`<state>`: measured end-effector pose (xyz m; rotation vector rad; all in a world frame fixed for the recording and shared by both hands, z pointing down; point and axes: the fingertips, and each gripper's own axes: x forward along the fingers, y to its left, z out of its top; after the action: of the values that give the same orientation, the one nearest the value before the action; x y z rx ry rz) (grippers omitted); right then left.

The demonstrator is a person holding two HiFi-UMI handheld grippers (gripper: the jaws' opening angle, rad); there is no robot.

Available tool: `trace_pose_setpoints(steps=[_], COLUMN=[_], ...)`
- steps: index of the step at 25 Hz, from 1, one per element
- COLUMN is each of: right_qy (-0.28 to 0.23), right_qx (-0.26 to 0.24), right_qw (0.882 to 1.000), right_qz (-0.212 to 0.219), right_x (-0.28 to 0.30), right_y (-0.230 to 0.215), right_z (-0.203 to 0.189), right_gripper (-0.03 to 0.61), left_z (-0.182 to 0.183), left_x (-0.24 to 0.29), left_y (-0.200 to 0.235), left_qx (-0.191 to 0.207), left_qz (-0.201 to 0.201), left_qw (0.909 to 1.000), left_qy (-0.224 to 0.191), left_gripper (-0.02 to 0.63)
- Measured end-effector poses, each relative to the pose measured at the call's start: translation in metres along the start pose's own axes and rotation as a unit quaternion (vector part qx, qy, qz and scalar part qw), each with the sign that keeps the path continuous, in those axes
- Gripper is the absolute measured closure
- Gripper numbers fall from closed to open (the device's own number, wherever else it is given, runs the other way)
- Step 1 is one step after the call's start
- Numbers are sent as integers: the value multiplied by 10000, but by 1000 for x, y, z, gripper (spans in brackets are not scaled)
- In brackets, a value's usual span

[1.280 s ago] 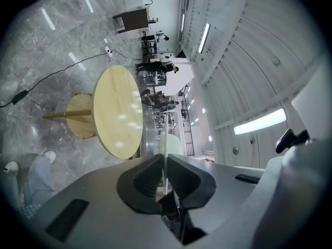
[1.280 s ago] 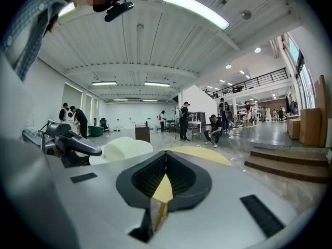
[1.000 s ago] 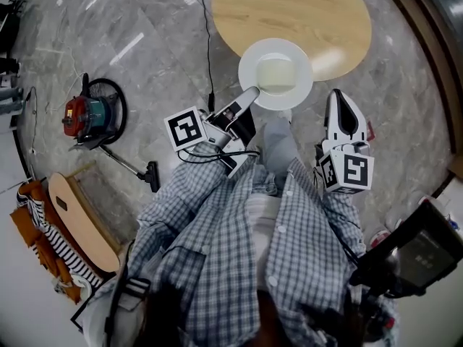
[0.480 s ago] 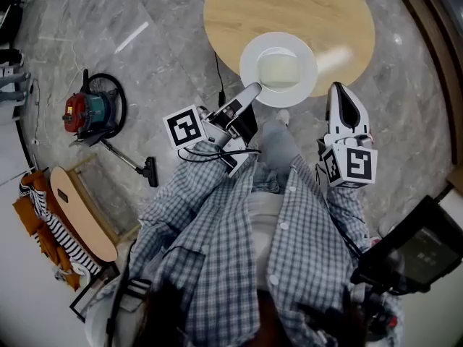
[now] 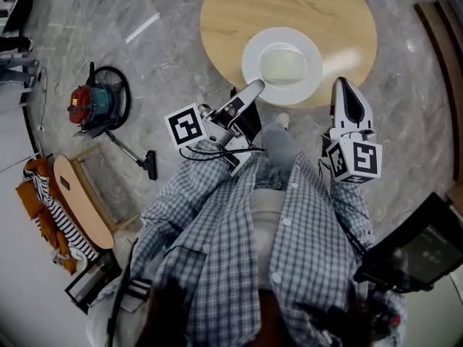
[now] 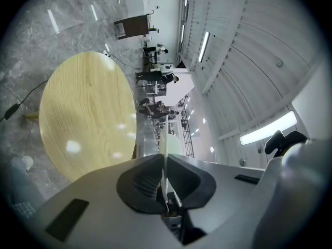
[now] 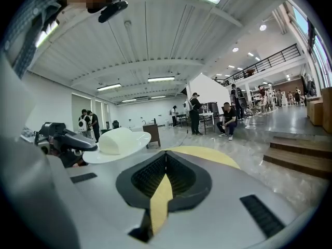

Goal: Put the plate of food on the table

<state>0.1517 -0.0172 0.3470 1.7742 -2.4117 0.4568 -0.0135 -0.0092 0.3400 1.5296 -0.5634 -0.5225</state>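
Head view shows plate (image 5: 252, 52) holding pale food (image 5: 283, 66)

There was one round wooden table (image 5: 231, 13), one white plate (image 5: 253, 53) with one pale block of food (image 5: 282, 65), and one red vacuum cleaner (image 5: 88, 107). Two tools counted: the left hand-held gripper (image 5: 255, 87) and the right hand-held gripper (image 5: 346, 87).

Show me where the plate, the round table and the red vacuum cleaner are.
plate (image 5: 250, 58), head view, on its white left rim.
round table (image 5: 231, 16), head view, on bare wood left of the plate.
red vacuum cleaner (image 5: 81, 108), head view, on its red body.
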Motion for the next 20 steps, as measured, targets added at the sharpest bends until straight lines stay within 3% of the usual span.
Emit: trace_pose_setpoints(steps=[4, 10, 20], right_qy=[-52, -146, -43], right_qx=[89, -569, -725], right_qw=[9999, 9980, 9963], right_qz=[19, 224, 466], right_x=[3, -2, -5], right_y=[-5, 7, 19], right_z=[2, 13, 6], right_gripper=[571, 571, 571], left_z=[0, 4, 4], left_x=[1, 5, 5], left_y=[-1, -10, -3], left_qx=[-28, 66, 100], left_qz=[-19, -115, 8], left_qw=[10000, 9998, 9999], left_qy=[-72, -131, -118], left_gripper=[594, 593, 593])
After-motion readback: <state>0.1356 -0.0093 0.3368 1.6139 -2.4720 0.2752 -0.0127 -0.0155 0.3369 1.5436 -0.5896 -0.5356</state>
